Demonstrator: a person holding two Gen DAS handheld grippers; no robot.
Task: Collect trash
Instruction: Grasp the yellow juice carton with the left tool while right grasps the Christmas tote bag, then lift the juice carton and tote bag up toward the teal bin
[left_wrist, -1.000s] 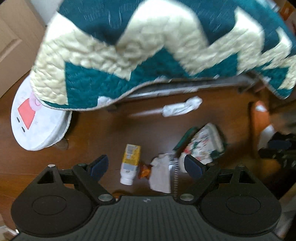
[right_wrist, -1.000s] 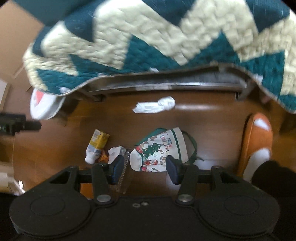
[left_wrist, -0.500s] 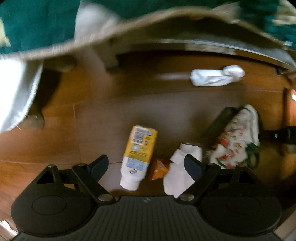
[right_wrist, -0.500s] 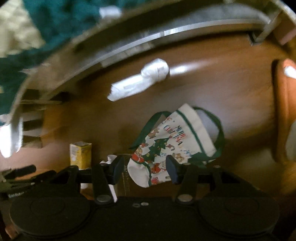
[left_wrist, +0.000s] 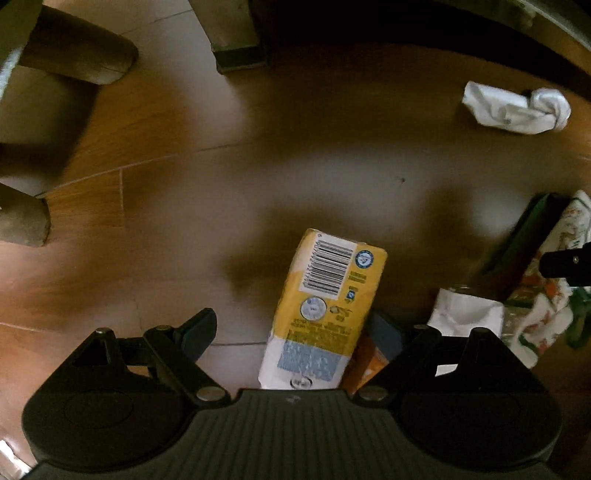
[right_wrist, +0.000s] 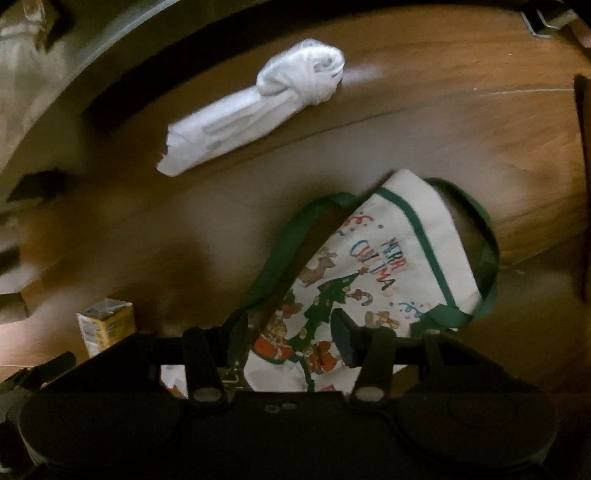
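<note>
Both claws hang low over the wooden floor (left_wrist: 155, 122), close to the litter. The left claw (left_wrist: 291, 328) points straight down with its jaws spread wide, and the yellow carton (left_wrist: 328, 299) lies flat between them, barcode end away from the claw. The right pad sits just beside the carton's edge; I cannot tell whether it touches, and the left pad stands clear of it. Tucked against the carton's right side is an orange wrapper (left_wrist: 365, 369), and beyond that a crumpled white paper (left_wrist: 465, 310).

The right claw (right_wrist: 291, 339) hovers over the Christmas tote bag (right_wrist: 388, 266), a white cloth bag with green trim and green handles lying flat on the floor. Its right finger shows over the printed cloth, the left finger is lost in shadow, and the jaws stand apart with the bag's lower end under the gap. Whether the pads touch the cloth I cannot tell.

Farther off, near the dark bed frame, lies a knotted white plastic bag (right_wrist: 258, 107). Wooden furniture legs (left_wrist: 77, 59) stand at the floor's far left.
</note>
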